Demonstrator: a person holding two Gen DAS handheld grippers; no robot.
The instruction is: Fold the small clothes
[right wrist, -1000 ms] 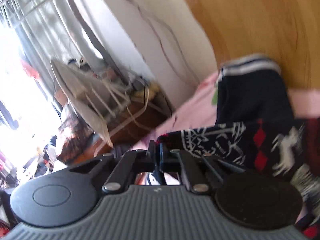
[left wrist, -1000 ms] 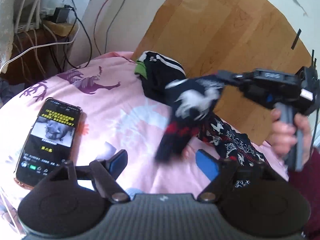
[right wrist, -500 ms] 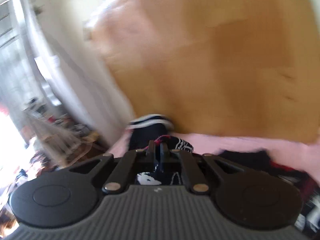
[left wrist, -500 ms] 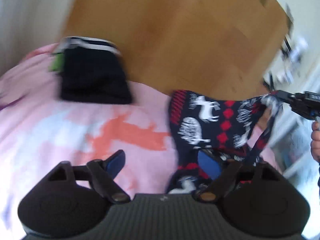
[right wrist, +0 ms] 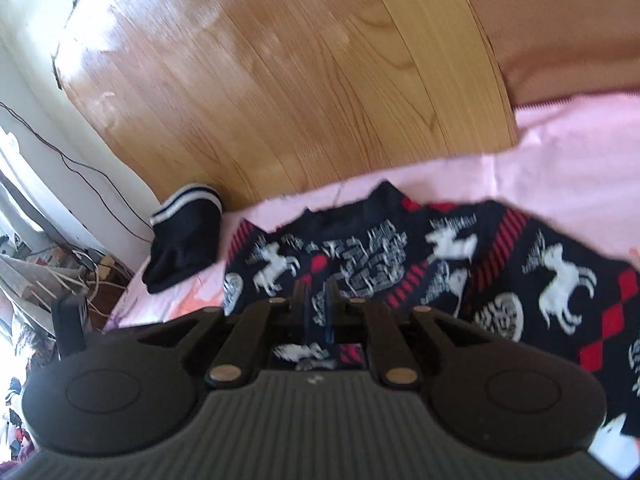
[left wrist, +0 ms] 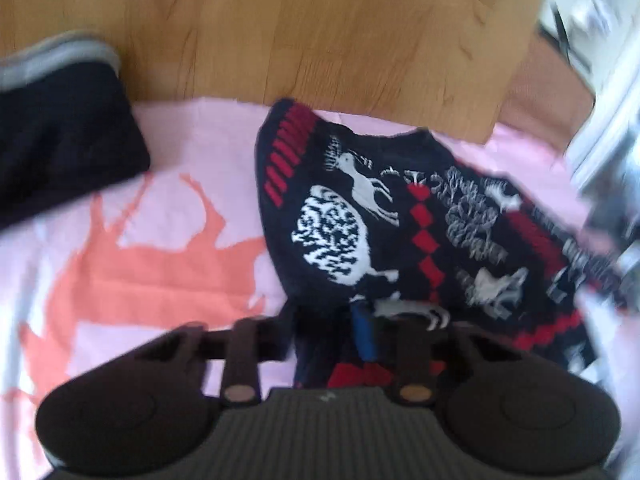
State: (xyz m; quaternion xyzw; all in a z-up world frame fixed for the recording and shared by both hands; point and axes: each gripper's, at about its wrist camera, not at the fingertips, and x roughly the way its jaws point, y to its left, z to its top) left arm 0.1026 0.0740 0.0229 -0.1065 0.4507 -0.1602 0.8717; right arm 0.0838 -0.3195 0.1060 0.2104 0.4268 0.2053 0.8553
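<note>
Far left on the pink bed cover [left wrist: 188,148], a dark folded garment [left wrist: 64,136] sits against the wooden board [left wrist: 320,32]; looks already done, it lies well apart from the work.

Centre: the patterned knit [left wrist: 360,220], navy with white deer and red diamonds, is now spread on the cover just below the board. A second ago it hung bunched in the air from the right tool; half a second ago it was stretched between the tools, partly lifted. Now it lies mostly flat, a few wrinkles, far edge near the board.

Left tool [left wrist: 332,332]: its jaws have just been closing, from wide to narrow, and knit fabric is pinched between them at the near left edge. One blue pad [left wrist: 364,336] shows, cloth pressed against it.

Right tool [right wrist: 316,312]: narrow, clamped on the near edge of the knit, cloth visible between the fingers; it has barely eased.

Meaning: the spread-out step looks about finished, and both near corners are gripped. Likely next is carrying the near edge up and over toward the board for the first fold. Blur is heavy, so exact corner positions are unclear.
</note>
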